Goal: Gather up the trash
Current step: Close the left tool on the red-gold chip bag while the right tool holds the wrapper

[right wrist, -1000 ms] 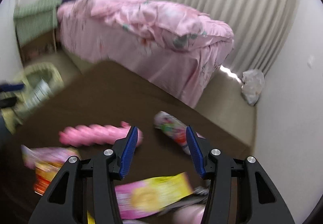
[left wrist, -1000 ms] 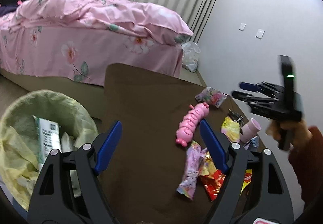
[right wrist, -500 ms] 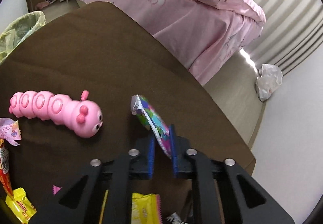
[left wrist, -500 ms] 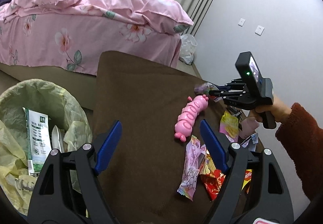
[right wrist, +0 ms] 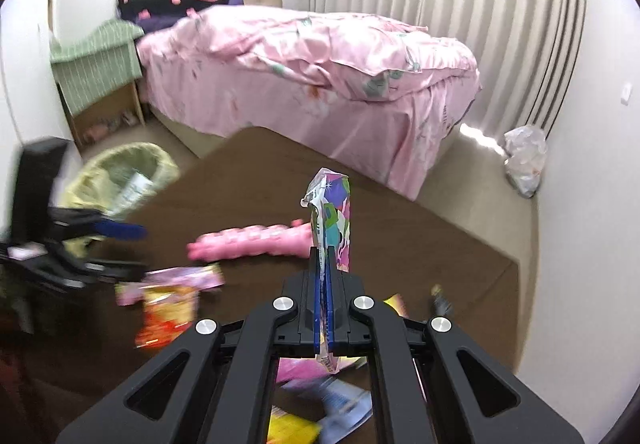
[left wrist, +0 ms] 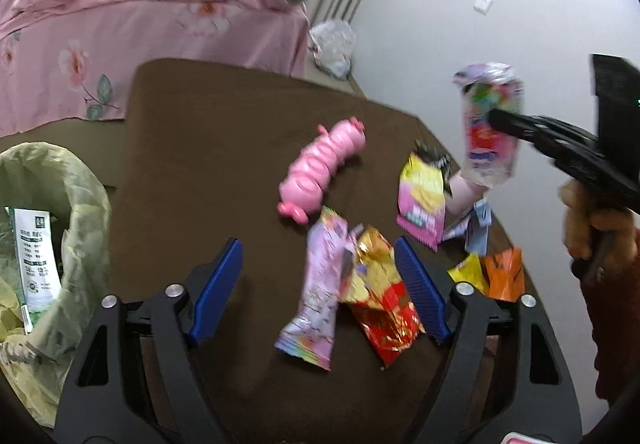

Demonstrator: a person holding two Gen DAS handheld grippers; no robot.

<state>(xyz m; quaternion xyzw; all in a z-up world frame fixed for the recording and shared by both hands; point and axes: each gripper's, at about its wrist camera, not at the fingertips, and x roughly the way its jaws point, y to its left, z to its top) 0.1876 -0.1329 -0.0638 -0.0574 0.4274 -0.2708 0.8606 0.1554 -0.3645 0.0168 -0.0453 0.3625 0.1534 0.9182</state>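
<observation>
The right gripper clamps a colourful wrapper lifted clear above the brown table, while the left gripper, jaws closing on nothing, hovers over a lilac wrapper and red-gold wrapper near the table's edge, bin just beside.

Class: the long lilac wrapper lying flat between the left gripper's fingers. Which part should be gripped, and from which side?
Grip the lilac wrapper at its near sealed end, coming from above. It lies flat, its long side overlapping the red-gold wrapper, so pinching across its narrow width probably avoids catching that one.
</observation>
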